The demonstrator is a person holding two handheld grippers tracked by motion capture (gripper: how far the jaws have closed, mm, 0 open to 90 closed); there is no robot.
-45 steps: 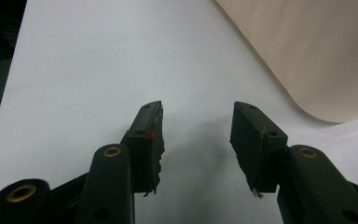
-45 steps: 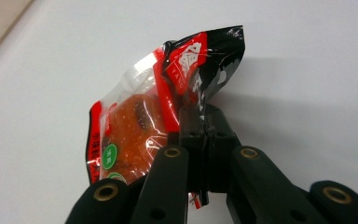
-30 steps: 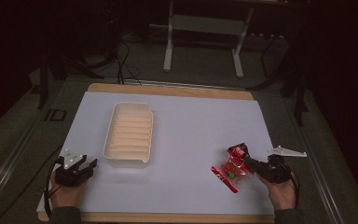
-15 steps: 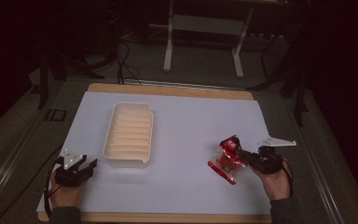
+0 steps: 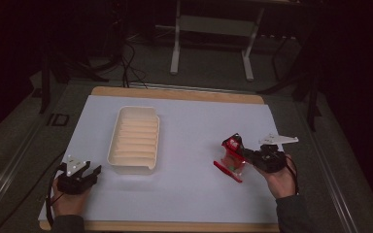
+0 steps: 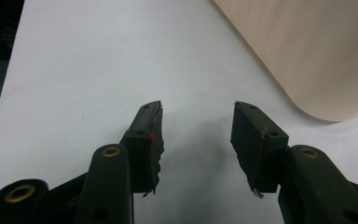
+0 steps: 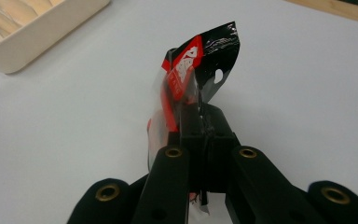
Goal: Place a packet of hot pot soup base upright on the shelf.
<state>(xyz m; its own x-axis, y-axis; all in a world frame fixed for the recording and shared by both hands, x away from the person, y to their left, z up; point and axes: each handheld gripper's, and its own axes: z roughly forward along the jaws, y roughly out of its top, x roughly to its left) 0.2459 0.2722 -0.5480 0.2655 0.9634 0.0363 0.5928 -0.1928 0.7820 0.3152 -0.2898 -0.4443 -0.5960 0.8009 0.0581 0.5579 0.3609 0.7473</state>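
Note:
A red, black and clear plastic packet (image 5: 230, 158) hangs off the white table sheet at the right, pinched near its top by my right gripper (image 5: 240, 151). In the right gripper view the two black jaws are pressed together on the packet (image 7: 191, 74), whose crumpled black top stands up past the tips of my right gripper (image 7: 200, 119). My left gripper (image 5: 90, 172) rests at the table's front left, just in front of the cream tray (image 5: 135, 141). Seen along its own jaws, my left gripper (image 6: 196, 126) stands open over bare white sheet with nothing between its fingers.
The ribbed cream tray (image 6: 317, 51) lies left of centre, its rounded corner close to the left jaws. The wooden table edge (image 5: 175, 93) runs along the back. Beyond it are cables and a metal stand's legs (image 5: 245, 65) on the dark floor.
My right gripper has moved left and up with the packet, lifting it off the sheet so that it hangs more upright. The left hand has stayed put.

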